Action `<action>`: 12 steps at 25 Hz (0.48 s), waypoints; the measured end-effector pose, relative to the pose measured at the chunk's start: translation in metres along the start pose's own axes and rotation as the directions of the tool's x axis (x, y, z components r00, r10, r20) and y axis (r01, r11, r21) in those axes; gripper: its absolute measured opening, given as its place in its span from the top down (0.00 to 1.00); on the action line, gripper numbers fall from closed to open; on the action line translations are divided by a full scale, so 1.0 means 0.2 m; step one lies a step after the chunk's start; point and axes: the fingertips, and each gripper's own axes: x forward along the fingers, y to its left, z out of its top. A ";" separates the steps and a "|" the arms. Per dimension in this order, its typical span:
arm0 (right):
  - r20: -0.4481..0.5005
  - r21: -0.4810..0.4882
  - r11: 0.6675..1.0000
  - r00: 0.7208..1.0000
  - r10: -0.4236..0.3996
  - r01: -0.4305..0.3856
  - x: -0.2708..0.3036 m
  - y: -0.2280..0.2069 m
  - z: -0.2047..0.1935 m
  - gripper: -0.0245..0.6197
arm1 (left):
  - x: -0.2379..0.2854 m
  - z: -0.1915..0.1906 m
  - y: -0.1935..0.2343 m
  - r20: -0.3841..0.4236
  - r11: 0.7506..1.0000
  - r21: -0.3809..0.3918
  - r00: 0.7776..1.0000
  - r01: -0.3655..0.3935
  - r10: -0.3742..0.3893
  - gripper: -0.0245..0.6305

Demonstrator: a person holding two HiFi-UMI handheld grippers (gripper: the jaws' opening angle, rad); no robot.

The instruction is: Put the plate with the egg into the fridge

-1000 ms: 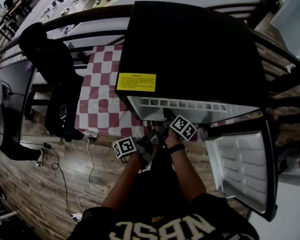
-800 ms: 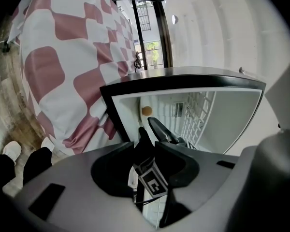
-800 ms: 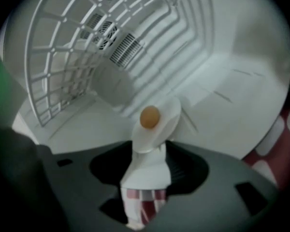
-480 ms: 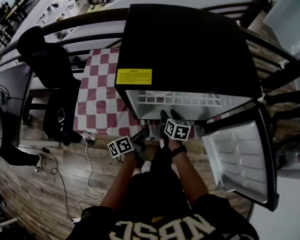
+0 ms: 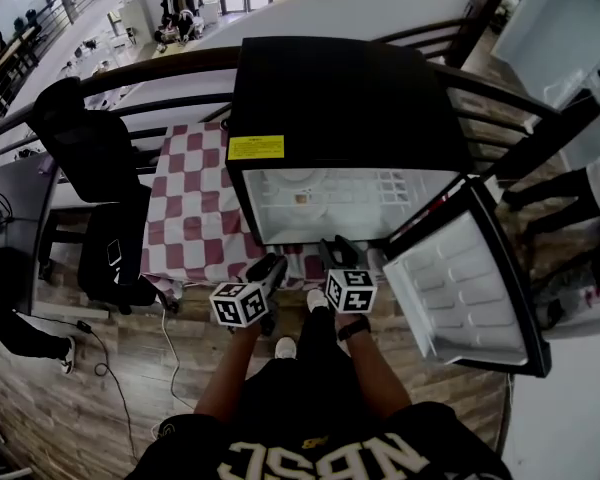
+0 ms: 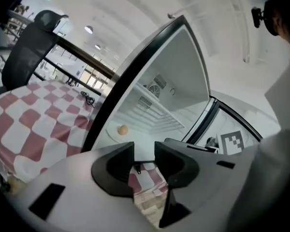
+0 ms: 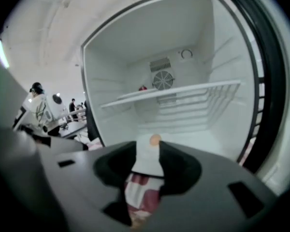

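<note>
Plate [image 6: 112,132] with egg [image 5: 302,199]: both rest on the floor of the fridge [image 5: 340,88], under the wire shelf [image 7: 183,93], ahead of the tips of both tongs and well apart from them. The egg lies on the plate; the plate is white against the white lining, so its rim reads faintly.

Left tongs [image 5: 274,262]: held outside the fridge, tips aimed at its opening. The jaws stand apart with nothing between them; the egg lies up and to the left of their gap in the left gripper view.

Right tongs [image 5: 335,247]: just beside the left tongs, to their right, also outside the fridge and aimed into it. The jaws stand apart, have just been closing somewhat, and hold nothing; in the right gripper view the egg shows straight beyond their gap.

Door [image 5: 460,288]: swung wide open, to the right of the right tongs.

Fan [image 7: 163,80]: on the back wall, above the shelf, far ahead of the right tongs.

Cloth [image 5: 195,198]: red-and-white checks, beside the fridge, ahead and left of the left tongs.

Chair [image 5: 85,133]: black, beyond the cloth, farther left.
</note>
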 end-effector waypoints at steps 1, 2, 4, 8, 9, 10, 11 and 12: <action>0.023 -0.008 1.000 1.000 -0.002 0.003 -0.05 0.01 0.03 0.74 | -0.02 0.03 -0.04 0.017 0.999 0.041 1.000 -0.001 0.000 0.74; 0.045 -0.018 1.000 0.999 -0.003 0.004 -0.10 0.03 0.06 0.77 | -0.04 0.07 -0.08 0.035 0.996 0.088 0.999 -0.008 0.005 0.74; 0.085 -0.042 0.999 0.996 -0.003 0.007 -0.19 0.08 0.11 0.79 | -0.09 0.13 -0.15 0.079 0.978 0.203 0.996 -0.044 0.029 0.76; 0.170 -0.072 0.997 0.985 -0.021 0.034 -0.40 0.18 0.22 0.85 | -0.21 0.24 -0.32 0.169 0.922 0.376 0.985 -0.096 0.034 0.78; 0.190 -0.075 0.997 0.982 -0.022 0.037 -0.44 0.20 0.24 0.87 | -0.23 0.25 -0.36 0.185 0.914 0.393 0.982 -0.099 0.027 0.79; 0.206 -0.078 0.996 0.978 -0.021 0.038 -0.48 0.22 0.26 0.88 | -0.26 0.26 -0.40 0.199 0.908 0.406 0.980 -0.101 0.020 0.80; 0.218 -0.082 0.996 0.976 -0.022 0.040 -0.52 0.24 0.28 0.88 | -0.28 0.27 -0.43 0.211 0.903 0.417 0.977 -0.104 0.015 0.82; 0.226 -0.088 0.995 0.974 -0.023 0.044 -0.55 0.25 0.29 0.89 | -0.31 0.28 -0.46 0.222 0.897 0.429 0.975 -0.108 0.011 0.83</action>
